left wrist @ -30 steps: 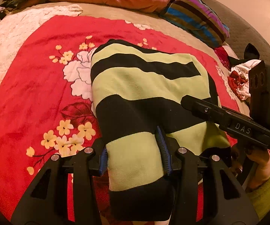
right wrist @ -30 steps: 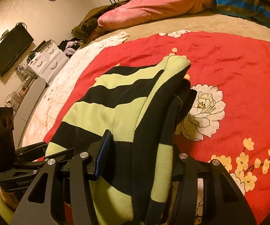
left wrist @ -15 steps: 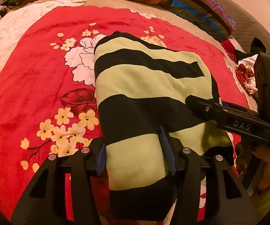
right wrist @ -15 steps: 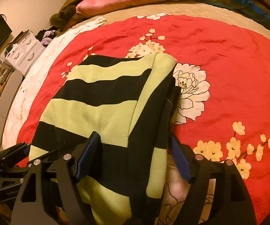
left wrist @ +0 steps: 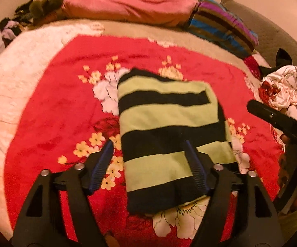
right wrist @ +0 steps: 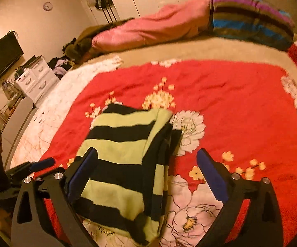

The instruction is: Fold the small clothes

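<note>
A folded green-and-black striped sweater (left wrist: pixel 169 127) lies flat on the red floral blanket (left wrist: pixel 55 113); it also shows in the right wrist view (right wrist: pixel 123 156). My left gripper (left wrist: pixel 149 164) is open, its blue-padded fingers straddling the sweater's near end without pinching it. My right gripper (right wrist: pixel 148 173) is open and wide, above the sweater's near right edge. The right gripper's body (left wrist: pixel 280 123) shows at the right of the left wrist view; the left gripper's tip (right wrist: pixel 39 163) shows at the left of the right wrist view.
A pink duvet (left wrist: pixel 127 6) and a striped pillow (left wrist: pixel 220 26) lie at the bed's head. A heap of clothes (left wrist: pixel 280 88) sits at the right edge. White drawers (right wrist: pixel 37 78) and a wall TV (right wrist: pixel 0 59) stand left of the bed.
Both grippers have opened and let go of the sweater, which now lies flat on the blanket. Both have pulled back and up from it.
</note>
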